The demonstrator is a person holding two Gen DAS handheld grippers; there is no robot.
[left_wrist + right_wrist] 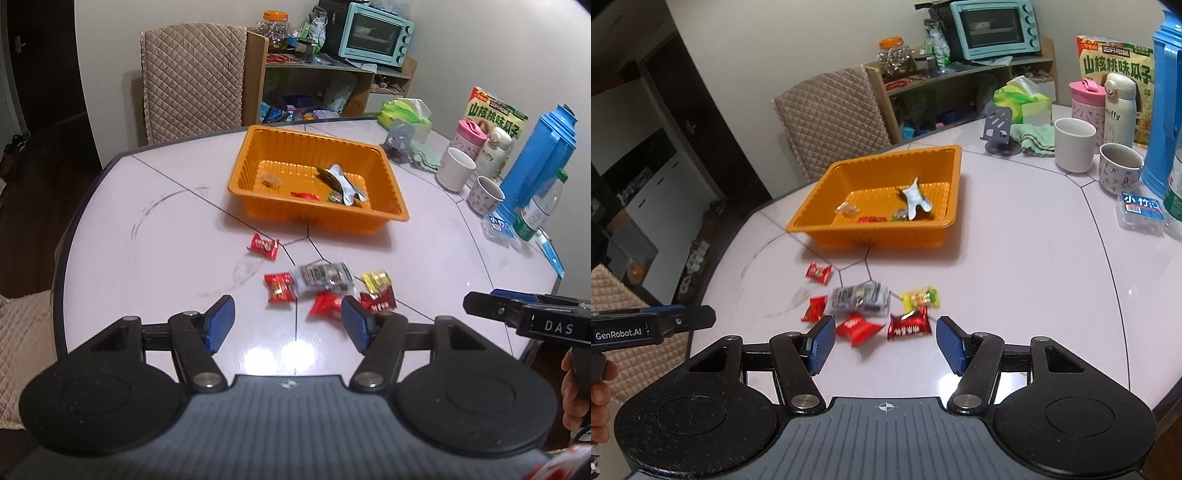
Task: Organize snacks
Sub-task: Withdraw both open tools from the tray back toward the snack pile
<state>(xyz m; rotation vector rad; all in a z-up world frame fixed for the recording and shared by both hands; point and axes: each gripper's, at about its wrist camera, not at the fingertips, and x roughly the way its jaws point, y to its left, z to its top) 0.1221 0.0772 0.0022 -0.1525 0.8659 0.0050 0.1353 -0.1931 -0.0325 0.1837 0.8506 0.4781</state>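
I hold a claw in each hand over the pale table (147,236). My left claw (288,323) is open, with nothing between its blue pads. My right claw (886,343) is open too, and it holds nothing.

The snacks lie loose in a little heap on the table, just past my claws at 12 o'clock. There is a clear packet (860,297) in the middle. A yellow candy (921,297) sits at 3 o'clock from it. A dark red candy (909,325) and a bright red candy (857,328) sit at 6 o'clock from it. Two more red ones (815,308) lie at 9 and 10 o'clock.

The orange tray (827,230) stands farther off at 12 o'clock from the heap. A few wrappers (915,197) lie inside it. Cups (1074,144) and a blue jug (546,155) stand at 2 o'clock.
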